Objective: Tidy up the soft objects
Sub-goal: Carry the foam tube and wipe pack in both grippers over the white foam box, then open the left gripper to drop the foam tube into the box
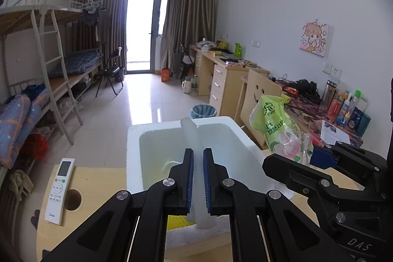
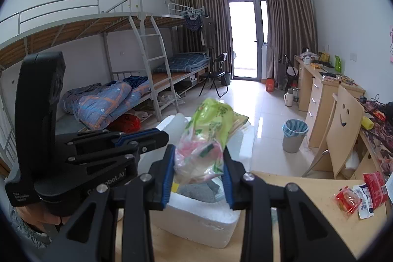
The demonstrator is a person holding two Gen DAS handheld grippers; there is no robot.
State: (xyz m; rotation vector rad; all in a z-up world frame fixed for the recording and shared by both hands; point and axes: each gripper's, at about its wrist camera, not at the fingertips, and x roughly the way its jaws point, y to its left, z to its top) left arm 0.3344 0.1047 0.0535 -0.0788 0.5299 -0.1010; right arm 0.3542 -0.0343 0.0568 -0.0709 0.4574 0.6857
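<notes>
Jaws nearly closed on the left gripper (image 1: 198, 151), pinching a white foam strip (image 1: 194, 139) that ran lengthwise away from the camera, over the foam box (image 1: 133, 151). Right gripper (image 2: 199, 156), jaws partway apart, clamped a green plastic bag (image 2: 208, 129) above that box.

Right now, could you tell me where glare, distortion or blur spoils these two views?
Left wrist view: the glass balcony door is blown out white, its glare streaks the glossy tiled floor, and the fisheye bows the metal bunk bed. Right wrist view: same washed-out door, dark corner vignetting, and the green plastic bag in the right gripper looks slightly soft.
</notes>
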